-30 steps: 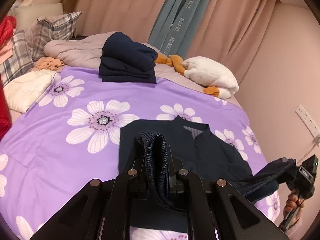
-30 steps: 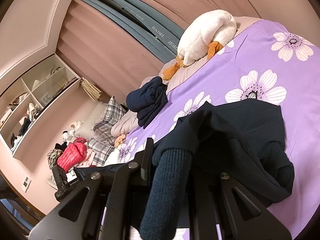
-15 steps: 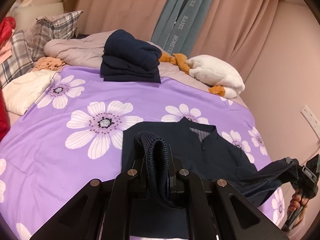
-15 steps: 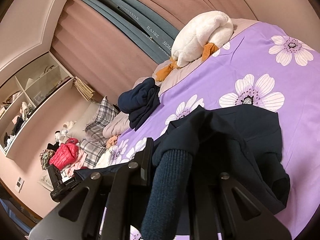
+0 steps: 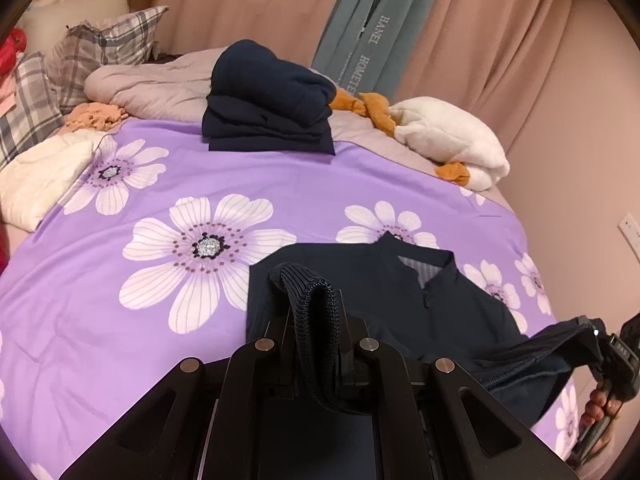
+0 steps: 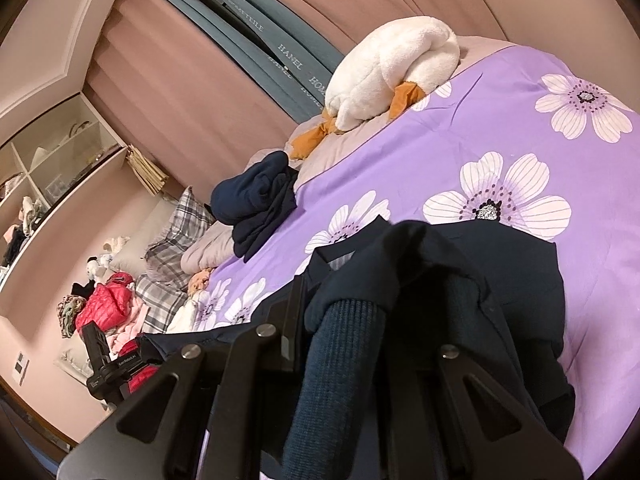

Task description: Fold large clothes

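A: Where is the garment right now?

B: The navy jacket (image 5: 404, 292) lies collar-up on the purple flowered bed cover (image 5: 120, 320), near the bed's right edge in the left wrist view, its collar pointing towards the far end. Its lower part is lifted off the bed.

A: Lifted by what?

B: Both grippers. The left gripper (image 5: 316, 344) has its jaws pinched narrow on the ribbed hem (image 5: 316, 308), which loops up between them. The right gripper (image 6: 348, 344) is clamped on a ribbed cuff or hem corner; I cannot tell which, since dark cloth drapes over it.

A: Why hold two corners like that?

B: Judging by the task, gripping the bottom edge at two spaced points keeps it taut and level, so it can be carried up over the chest as one clean fold.

A: And the stack at the far end?

B: Folded navy clothes (image 5: 268, 96) sit on the grey duvet (image 5: 152, 88), beside the white plush goose (image 5: 452, 140), probably so finished pieces stay out of the folding area.
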{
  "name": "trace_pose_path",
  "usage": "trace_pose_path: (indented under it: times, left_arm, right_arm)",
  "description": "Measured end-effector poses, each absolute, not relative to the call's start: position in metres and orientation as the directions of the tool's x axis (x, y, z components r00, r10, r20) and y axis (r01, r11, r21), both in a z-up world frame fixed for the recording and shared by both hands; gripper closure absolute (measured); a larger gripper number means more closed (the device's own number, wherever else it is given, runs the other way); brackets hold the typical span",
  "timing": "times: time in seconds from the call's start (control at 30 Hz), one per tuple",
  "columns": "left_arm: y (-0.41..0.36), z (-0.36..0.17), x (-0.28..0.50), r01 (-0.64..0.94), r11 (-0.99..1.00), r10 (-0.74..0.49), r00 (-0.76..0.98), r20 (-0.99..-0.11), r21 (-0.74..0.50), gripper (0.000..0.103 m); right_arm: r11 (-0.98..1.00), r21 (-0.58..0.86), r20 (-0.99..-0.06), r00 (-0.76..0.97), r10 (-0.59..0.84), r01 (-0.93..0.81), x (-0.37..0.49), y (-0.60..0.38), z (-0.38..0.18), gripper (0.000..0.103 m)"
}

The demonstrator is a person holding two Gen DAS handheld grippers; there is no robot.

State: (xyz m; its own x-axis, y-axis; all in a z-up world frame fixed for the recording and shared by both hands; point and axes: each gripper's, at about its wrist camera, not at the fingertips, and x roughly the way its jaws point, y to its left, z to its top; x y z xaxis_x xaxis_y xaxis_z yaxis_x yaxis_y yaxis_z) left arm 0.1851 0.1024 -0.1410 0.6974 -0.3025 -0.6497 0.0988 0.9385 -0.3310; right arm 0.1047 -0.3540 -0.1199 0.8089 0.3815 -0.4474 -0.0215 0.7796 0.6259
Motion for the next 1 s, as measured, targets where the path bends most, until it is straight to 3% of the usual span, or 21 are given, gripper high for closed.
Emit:
trace_pose_path:
  times: [1.0]
  left_arm:
    - [0.083,-0.168,0.260,0.041,0.958,-0.244,0.637,-0.731,-0.284,0.093]
  right_arm:
    - [0.784,0.615,-0.523,0.785,0.331,0.079,0.175,-0.363,-0.148,0.090]
